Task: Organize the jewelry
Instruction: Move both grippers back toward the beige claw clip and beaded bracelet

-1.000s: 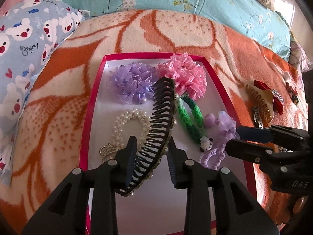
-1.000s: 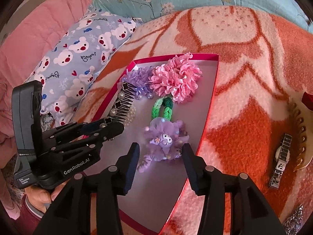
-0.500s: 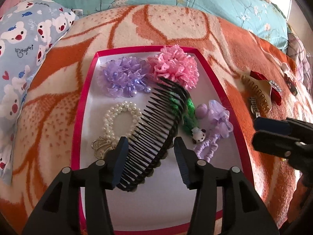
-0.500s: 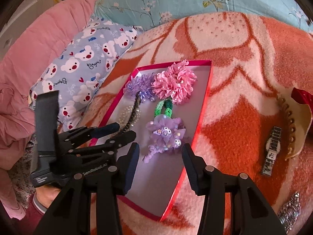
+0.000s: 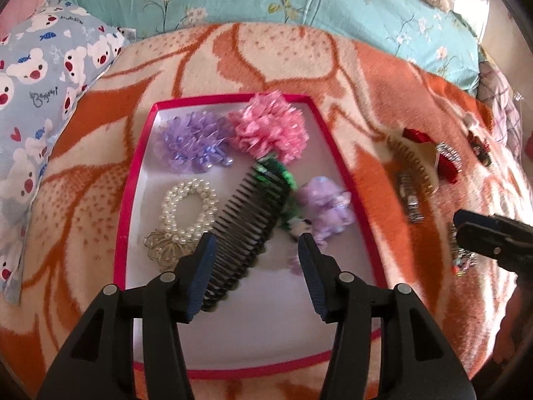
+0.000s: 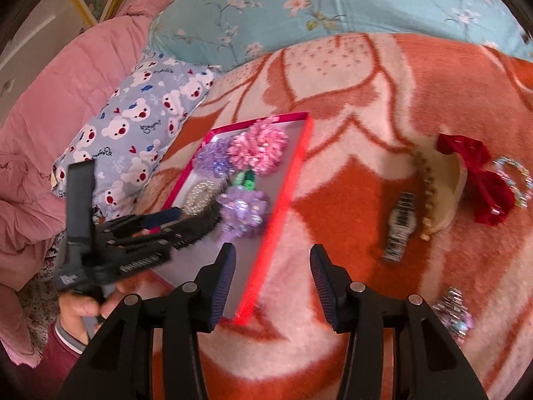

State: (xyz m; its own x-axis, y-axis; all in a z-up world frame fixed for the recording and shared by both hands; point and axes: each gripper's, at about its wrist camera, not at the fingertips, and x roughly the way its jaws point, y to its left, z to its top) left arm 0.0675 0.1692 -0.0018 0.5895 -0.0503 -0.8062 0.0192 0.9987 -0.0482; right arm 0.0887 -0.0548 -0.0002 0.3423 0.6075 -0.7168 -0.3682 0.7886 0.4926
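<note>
Right gripper point(image 6: 272, 285) spread wide over the orange blanket point(image 6: 383, 106), holding nothing. Just left of its left finger point(image 6: 222, 286), the red-rimmed tray point(image 6: 283, 200) with pink point(image 6: 258, 148) and purple point(image 6: 243, 210) hair flowers. Further left, left gripper point(image 6: 166, 221) beside a black comb point(image 6: 203, 225), grip unclear. Ahead and right, a watch point(image 6: 401, 225), beige claw clip point(image 6: 439, 196) and red bow point(image 6: 479, 180).

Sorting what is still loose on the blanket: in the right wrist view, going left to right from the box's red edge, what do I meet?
Red box edge → wristwatch → cream claw clip → red bow → beaded bracelet.
</note>
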